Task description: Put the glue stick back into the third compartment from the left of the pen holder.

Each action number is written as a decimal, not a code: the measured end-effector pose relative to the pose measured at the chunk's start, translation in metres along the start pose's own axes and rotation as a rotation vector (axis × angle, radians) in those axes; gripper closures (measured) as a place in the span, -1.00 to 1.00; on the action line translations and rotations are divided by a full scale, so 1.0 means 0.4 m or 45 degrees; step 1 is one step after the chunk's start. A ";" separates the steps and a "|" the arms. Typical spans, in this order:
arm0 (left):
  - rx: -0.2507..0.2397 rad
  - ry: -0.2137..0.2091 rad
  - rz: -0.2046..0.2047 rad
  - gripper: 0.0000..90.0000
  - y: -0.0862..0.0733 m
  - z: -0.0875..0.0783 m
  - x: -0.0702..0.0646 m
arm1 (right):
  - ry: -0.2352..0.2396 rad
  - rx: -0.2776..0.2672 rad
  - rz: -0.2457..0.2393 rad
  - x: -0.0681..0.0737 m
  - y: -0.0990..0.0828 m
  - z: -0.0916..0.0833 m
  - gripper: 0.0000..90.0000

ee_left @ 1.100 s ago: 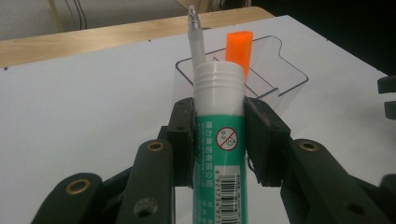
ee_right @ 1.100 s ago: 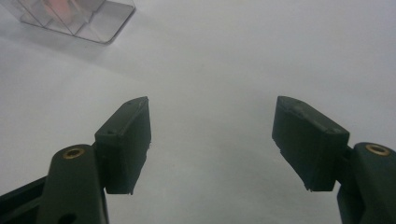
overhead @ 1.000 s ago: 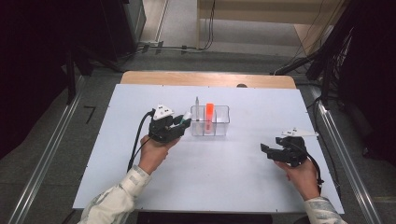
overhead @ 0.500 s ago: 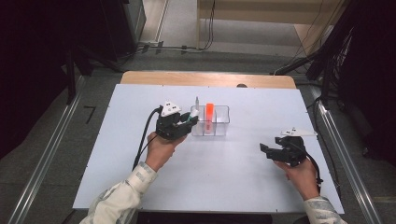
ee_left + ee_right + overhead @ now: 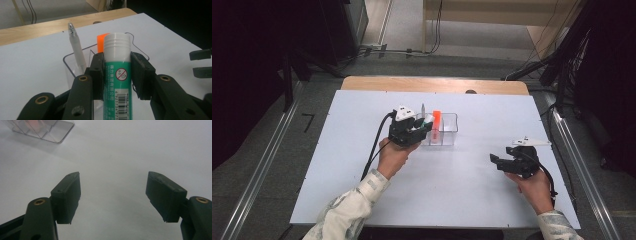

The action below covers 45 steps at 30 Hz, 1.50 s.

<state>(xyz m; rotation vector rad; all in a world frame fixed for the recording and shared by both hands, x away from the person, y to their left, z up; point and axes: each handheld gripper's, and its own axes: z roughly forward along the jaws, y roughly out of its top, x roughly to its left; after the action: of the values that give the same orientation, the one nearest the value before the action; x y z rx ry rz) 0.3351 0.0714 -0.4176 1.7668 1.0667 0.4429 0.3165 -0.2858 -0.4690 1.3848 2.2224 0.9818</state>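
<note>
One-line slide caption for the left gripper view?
Left gripper clamps an upright green glue stick before the clear organizer holding a pen.

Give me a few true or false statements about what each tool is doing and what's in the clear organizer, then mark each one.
1. The left tool is shut on a glue stick. True.
2. The right tool holds a pen. False: its jaws are spread apart over the bare table, holding nothing.
3. A white pen stands in the clear organizer. True.
4. The orange marker lies flat on the table. False: it stands upright in the organizer.
</note>
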 end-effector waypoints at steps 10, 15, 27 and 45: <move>-0.006 -0.024 0.011 0.46 0.032 0.033 -0.028 | 0.007 -0.003 -0.010 0.000 0.000 0.001 -0.40; 0.001 -0.033 0.019 0.46 0.044 0.054 -0.041 | 0.008 -0.003 -0.006 -0.001 0.000 0.000 -0.40; 0.014 -0.030 0.007 0.46 0.068 0.106 -0.055 | 0.017 -0.004 -0.010 0.000 0.000 0.000 -0.40; 0.020 -0.025 -0.021 0.46 0.095 0.164 -0.067 | 0.025 0.001 -0.017 0.002 -0.001 0.003 -0.40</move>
<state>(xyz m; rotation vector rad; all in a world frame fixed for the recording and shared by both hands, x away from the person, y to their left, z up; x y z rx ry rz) 0.3837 0.0079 -0.4090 1.7717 1.0726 0.4072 0.3166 -0.2849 -0.4700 1.3651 2.2433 0.9943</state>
